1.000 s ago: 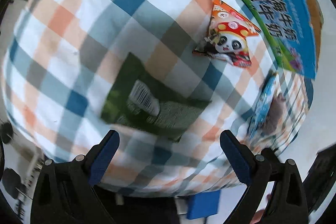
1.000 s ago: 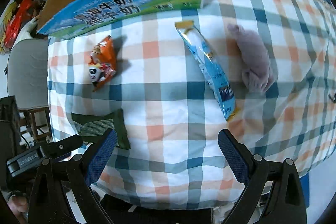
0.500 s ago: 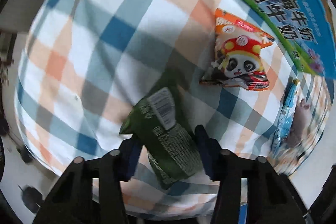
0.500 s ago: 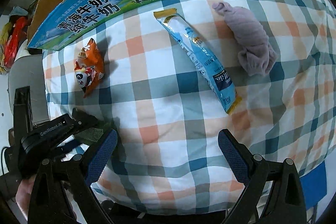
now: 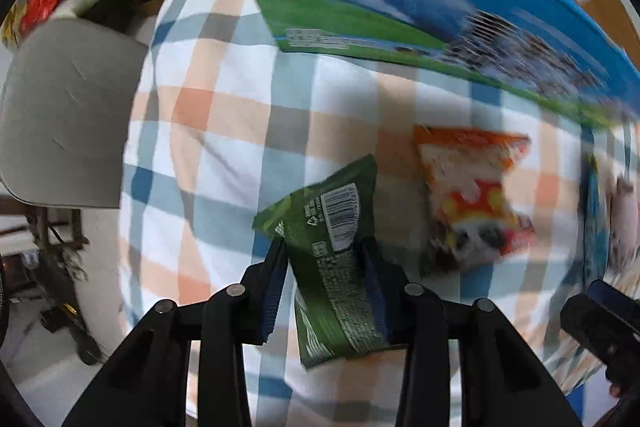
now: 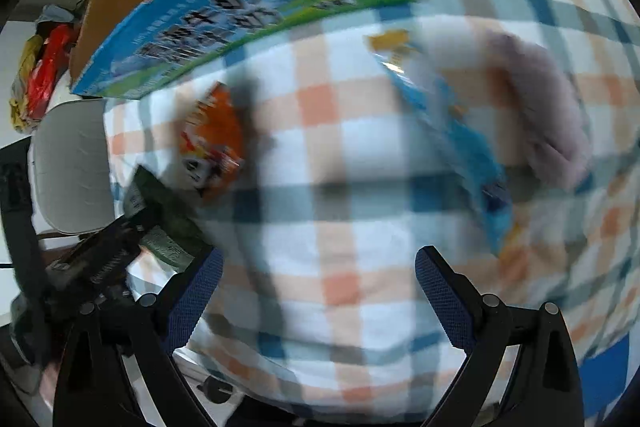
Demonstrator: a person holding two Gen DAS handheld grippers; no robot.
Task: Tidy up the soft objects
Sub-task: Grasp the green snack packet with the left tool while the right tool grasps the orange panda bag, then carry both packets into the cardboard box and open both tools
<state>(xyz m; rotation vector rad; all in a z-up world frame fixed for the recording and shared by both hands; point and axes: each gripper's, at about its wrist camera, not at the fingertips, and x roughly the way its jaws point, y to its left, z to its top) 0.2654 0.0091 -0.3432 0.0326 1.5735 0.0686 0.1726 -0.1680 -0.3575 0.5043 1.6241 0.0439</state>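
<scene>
1. Two grippers are in view: the left gripper (image 5: 325,259) is clamped on the green packet (image 5: 334,259), which is held lifted off the cloth (image 5: 224,131), in front of the box (image 5: 400,11).
2. The right gripper (image 6: 318,281) is spread wide and empty, with nothing between its fingers.
3. The likely step is judged to be carrying the green packet into the box; the squeeze should be kept firm, since the soft wrapper may slip or sag.
4. The packet should be raised above the box's near wall before release.
5. The panda packet (image 5: 476,199), just in front of the box, should be passed over without being touched.
</scene>
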